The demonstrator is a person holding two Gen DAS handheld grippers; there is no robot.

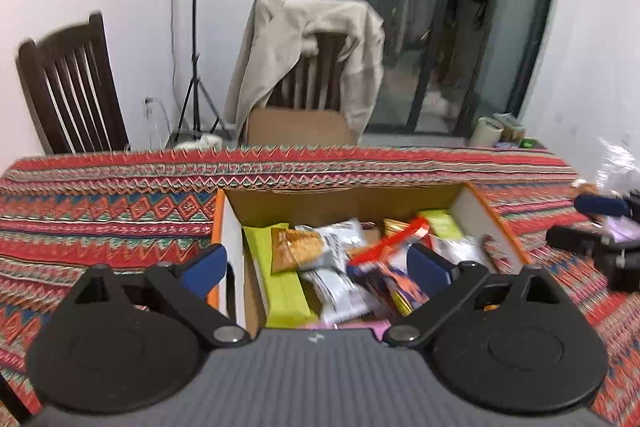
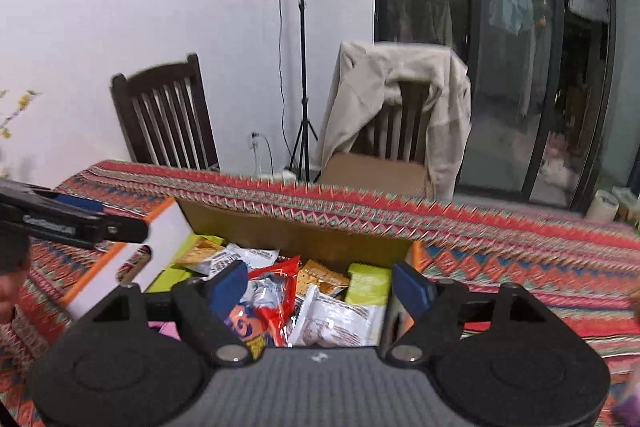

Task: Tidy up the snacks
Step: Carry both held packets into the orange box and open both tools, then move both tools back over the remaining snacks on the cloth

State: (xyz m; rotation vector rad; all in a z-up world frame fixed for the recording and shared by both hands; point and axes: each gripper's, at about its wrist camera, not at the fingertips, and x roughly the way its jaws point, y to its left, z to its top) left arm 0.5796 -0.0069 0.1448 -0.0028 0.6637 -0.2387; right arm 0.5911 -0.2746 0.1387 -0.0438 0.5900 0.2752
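Both grippers hang over the cardboard box (image 1: 344,199) mid-frame, left gripper (image 1: 316,263) and right gripper (image 2: 320,283) jaws wide, holding nothing. Snack packets (image 1: 344,267) piled inside, patterned worktop (image 1: 100,211) underneath.

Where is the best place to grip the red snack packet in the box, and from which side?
Probably its raised upper end, coming from above. The red snack packet lies tilted on top of the other packets in the cardboard box, so that flat end stands free. The open right gripper hovers nearest.
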